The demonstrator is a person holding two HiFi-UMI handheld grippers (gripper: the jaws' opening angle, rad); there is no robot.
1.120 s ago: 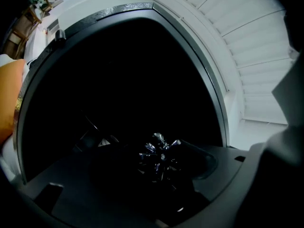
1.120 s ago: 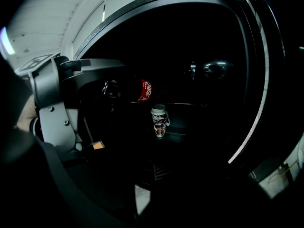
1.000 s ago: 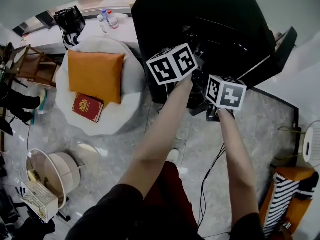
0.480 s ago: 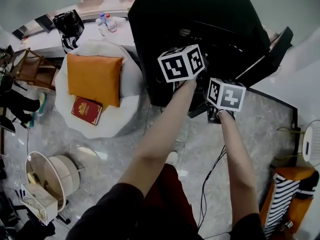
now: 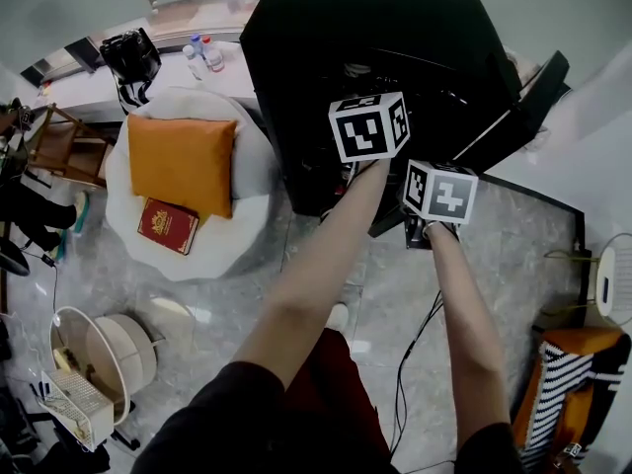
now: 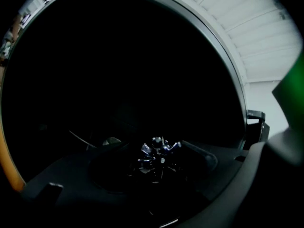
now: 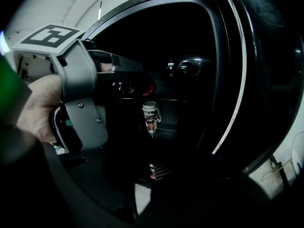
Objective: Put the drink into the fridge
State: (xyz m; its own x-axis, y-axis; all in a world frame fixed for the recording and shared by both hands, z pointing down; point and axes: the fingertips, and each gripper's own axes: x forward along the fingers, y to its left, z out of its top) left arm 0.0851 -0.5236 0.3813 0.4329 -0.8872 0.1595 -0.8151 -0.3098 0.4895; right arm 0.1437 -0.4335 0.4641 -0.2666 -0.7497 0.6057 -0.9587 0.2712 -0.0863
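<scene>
The black fridge (image 5: 395, 28) stands with its door (image 5: 528, 92) swung open to the right. My left gripper (image 7: 137, 82) reaches into the dark opening, its marker cube (image 5: 368, 126) in front of the fridge. A dark glossy drink (image 7: 140, 87) with a red sheen sits between its jaws; in the left gripper view only its glinting top (image 6: 159, 155) shows. A lidded cup (image 7: 151, 117) with a red-brown label stands on a shelf inside. My right gripper (image 5: 423, 227) hangs low by the door's bottom edge, its jaws lost in the dark.
Left of the fridge is a round white seat (image 5: 133, 225) with an orange cushion (image 5: 183, 161) and a red book (image 5: 168, 225). Small bottles (image 5: 202, 52) stand on a counter behind. A cable (image 5: 410, 354) runs over the marble floor; a striped orange item (image 5: 563, 393) lies lower right.
My left gripper has moved right, toward the fridge opening, and rolled a little. The right gripper has stayed where it was.
</scene>
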